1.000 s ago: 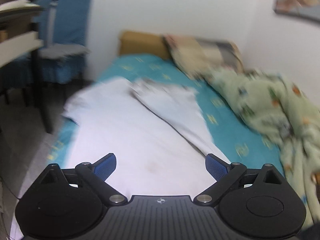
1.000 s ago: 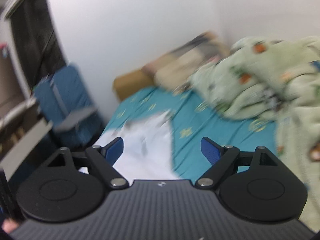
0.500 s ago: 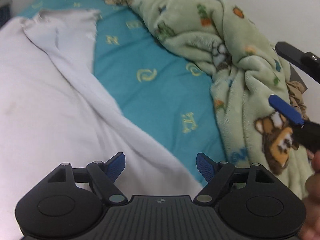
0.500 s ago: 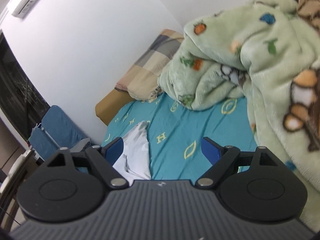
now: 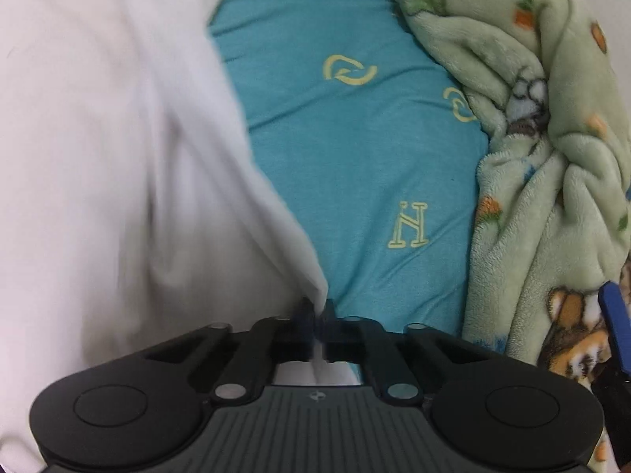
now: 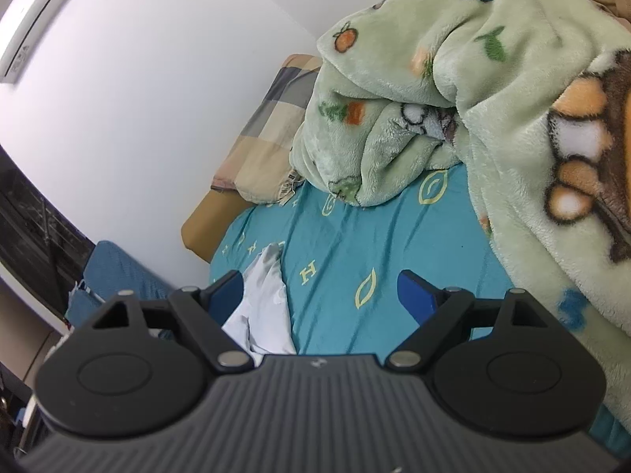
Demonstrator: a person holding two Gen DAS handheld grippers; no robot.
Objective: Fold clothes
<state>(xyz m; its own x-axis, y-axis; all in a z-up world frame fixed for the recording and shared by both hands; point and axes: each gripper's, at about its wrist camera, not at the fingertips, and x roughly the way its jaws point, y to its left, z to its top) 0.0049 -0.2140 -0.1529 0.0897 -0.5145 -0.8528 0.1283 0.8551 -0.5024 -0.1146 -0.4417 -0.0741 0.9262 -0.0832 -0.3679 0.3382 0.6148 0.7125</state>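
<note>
A white garment [image 5: 110, 149] lies spread on the teal bed sheet [image 5: 355, 149], filling the left half of the left wrist view. My left gripper [image 5: 316, 311] is shut on the garment's near right corner, with white cloth pinched between its jaws. In the right wrist view a part of the white garment [image 6: 264, 299] shows beside the left finger. My right gripper [image 6: 321, 291] is open and empty above the sheet [image 6: 355, 244]. Its blue fingertip [image 5: 613, 323] shows at the right edge of the left wrist view.
A crumpled green fleece blanket [image 5: 544, 126] with cartoon prints lies along the right side of the bed [image 6: 493, 98]. A checked pillow [image 6: 268, 134] lies at the head by the white wall. A blue chair [image 6: 114, 276] stands left of the bed.
My left gripper has dropped to the garment's right corner and closed on it. The right gripper has moved closer to the bed and stays open.
</note>
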